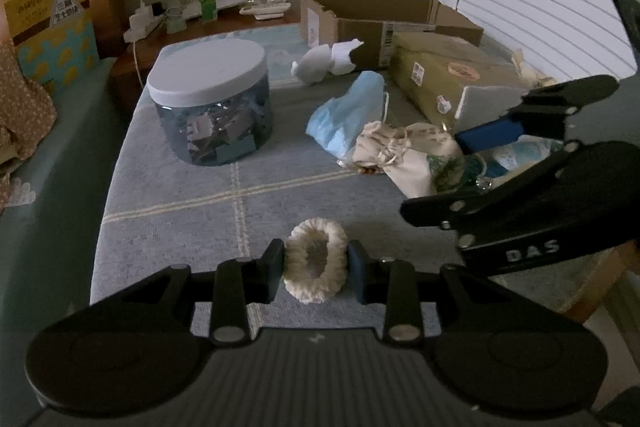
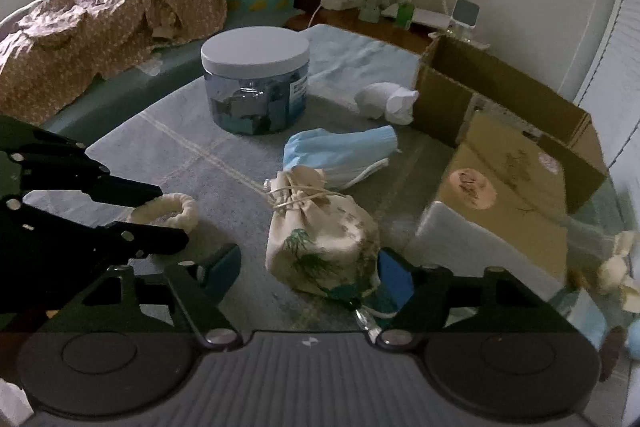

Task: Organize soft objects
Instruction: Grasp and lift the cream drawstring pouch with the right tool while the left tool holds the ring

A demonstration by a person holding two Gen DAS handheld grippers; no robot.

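Observation:
My left gripper (image 1: 316, 265) is shut on a cream knitted ring (image 1: 316, 261), squeezing it just above the blue-grey tablecloth; the ring also shows in the right wrist view (image 2: 168, 211). My right gripper (image 2: 310, 267) is open, its fingers on either side of a printed cloth drawstring pouch (image 2: 320, 231) that sits on the cloth; the pouch also shows in the left wrist view (image 1: 408, 155). A blue face mask (image 2: 340, 151) lies behind the pouch. A white soft toy (image 2: 386, 103) lies further back by the box.
A lidded clear jar (image 1: 210, 103) stands at the back left. An open cardboard box (image 2: 504, 95) and a closed tan box (image 2: 504, 199) fill the right side. Bedding (image 2: 100, 23) lies on the left, a cluttered nightstand behind.

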